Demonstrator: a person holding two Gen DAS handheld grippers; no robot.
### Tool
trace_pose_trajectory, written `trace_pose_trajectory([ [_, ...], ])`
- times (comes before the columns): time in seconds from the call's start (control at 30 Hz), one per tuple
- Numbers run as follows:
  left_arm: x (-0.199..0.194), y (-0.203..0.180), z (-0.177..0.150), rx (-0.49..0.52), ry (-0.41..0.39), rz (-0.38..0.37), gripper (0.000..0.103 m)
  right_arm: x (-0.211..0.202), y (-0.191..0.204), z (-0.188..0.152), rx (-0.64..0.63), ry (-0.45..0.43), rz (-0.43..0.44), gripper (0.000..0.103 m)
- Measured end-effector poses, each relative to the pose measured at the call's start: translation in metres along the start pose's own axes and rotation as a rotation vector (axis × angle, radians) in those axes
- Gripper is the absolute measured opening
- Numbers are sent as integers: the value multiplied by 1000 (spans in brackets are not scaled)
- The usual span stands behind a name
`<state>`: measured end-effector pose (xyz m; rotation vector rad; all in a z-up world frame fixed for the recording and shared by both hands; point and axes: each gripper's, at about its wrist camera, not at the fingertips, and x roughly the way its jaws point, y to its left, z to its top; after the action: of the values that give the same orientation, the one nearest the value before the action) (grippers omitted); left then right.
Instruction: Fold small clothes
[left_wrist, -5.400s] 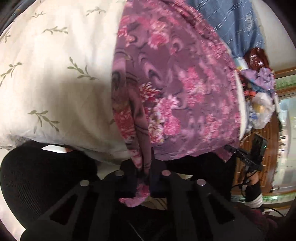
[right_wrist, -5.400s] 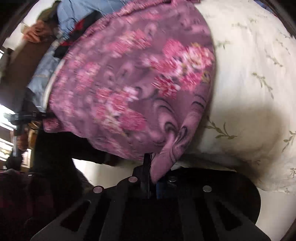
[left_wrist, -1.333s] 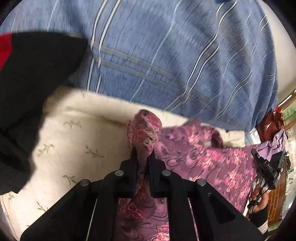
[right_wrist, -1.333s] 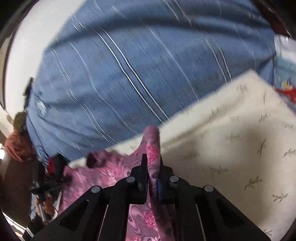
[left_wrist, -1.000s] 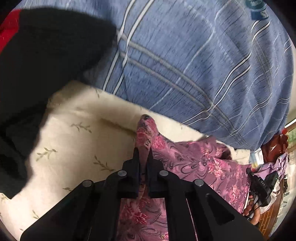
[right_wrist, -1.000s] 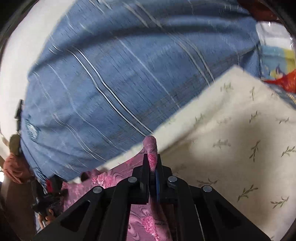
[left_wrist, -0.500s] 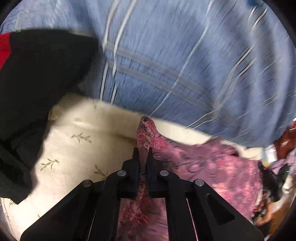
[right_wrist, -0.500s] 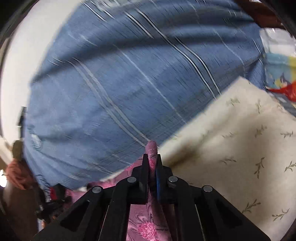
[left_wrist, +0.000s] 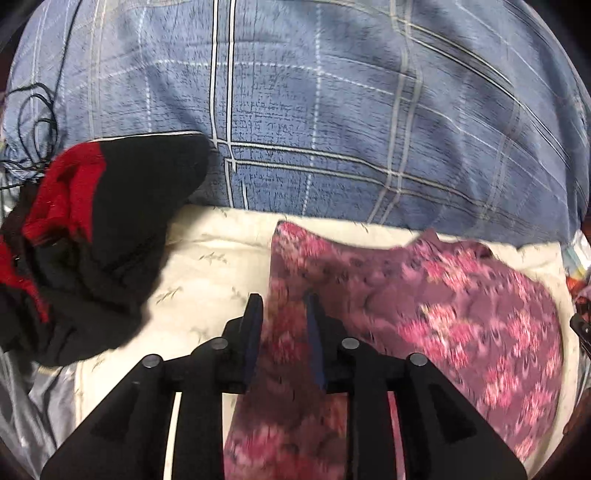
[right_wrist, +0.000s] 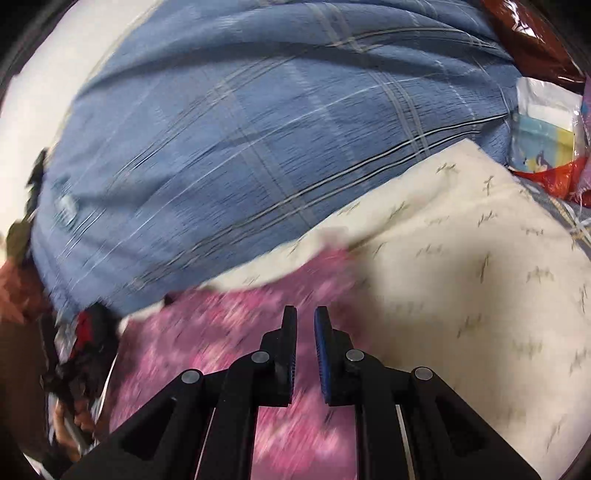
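Your left claw (left_wrist: 282, 306) is opening, and its two fingers stand apart with a gap between them. The pink flowery cloth (left_wrist: 424, 314) lies under it and shows through the gap, but the pads do not press on it — the cloth just lies flat below. Your right claw (right_wrist: 304, 319) is opening too, with a narrow gap between its fingers and nothing pinched in there. From that side the pink flowery cloth (right_wrist: 236, 332) is very blurry, so you cannot tell its folds. The cloth rests on a cream blanket with little leaf sprigs (left_wrist: 207, 273), and its far edge lies close to where the cream blanket meets a big blue checked quilt (left_wrist: 332, 122). In the left view the far left corner of the cloth points up toward the quilt. To the left of the cloth, well apart from it, sits a heap of black and red clothes (left_wrist: 92, 236), partly on the cream blanket and partly on the quilt. In the right view the cream blanket (right_wrist: 480, 277) spreads out to the right of the claw, and some colourful plastic packets (right_wrist: 546, 140) lie at the far right edge.
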<state>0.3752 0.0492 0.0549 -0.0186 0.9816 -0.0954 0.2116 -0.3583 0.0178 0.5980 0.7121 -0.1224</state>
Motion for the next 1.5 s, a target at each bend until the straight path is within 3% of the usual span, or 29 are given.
trace_pose_trajectory([
  [0.17, -30, 2, -22, 5, -3, -1, 27, -21, 15, -36, -64, 21, -36, 16],
  [0.27, -44, -7, -35, 16, -14, 11, 38, -26, 16, -51, -73, 40, -54, 21],
  [0.33, -46, -15, -46, 19, -2, 9, 53, -35, 12, -61, -64, 36, -61, 22],
  [0.5, -50, -10, -83, -25, 70, -99, 67, -50, -5, -87, -28, 18, -67, 30],
  [0.63, -23, -8, -116, -59, 173, -117, 68, -35, -23, -112, -32, 52, -123, 32],
  [0.67, -21, -7, -120, -58, 165, -107, 69, -39, -25, -116, -36, 8, -105, 32],
  [0.77, -25, -3, -119, -84, 165, -120, 69, -41, -16, -114, -73, 33, -154, 32],
  [0.83, -34, 9, -118, -161, 185, -182, 69, -47, -9, -111, -78, 57, -177, 35],
  [0.9, -49, 27, -124, -256, 177, -274, 69, -59, -11, -115, -2, 61, -87, 37],
  [1.0, -63, 52, -146, -398, 187, -433, 69, -78, -24, -137, 169, 39, 67, 54],
  [1.1, -56, 61, -169, -512, 240, -557, 70, -82, -45, -159, 363, 56, 190, 56],
  [1.17, -46, 59, -179, -547, 274, -597, 70, -77, -55, -168, 481, 76, 264, 56],
  [1.33, -37, 47, -175, -619, 259, -631, 85, -62, -66, -168, 647, 8, 272, 59],
  [1.4, -31, 45, -166, -641, 255, -618, 84, -56, -66, -163, 697, -34, 257, 60],
  [1.43, -28, 45, -161, -649, 244, -603, 74, -54, -63, -159, 695, -52, 241, 60],
  [1.47, -27, 45, -157, -658, 223, -576, 61, -53, -61, -156, 682, -63, 237, 60],
  [1.5, -24, 46, -154, -657, 221, -554, 25, -49, -58, -151, 659, -67, 233, 46],
])
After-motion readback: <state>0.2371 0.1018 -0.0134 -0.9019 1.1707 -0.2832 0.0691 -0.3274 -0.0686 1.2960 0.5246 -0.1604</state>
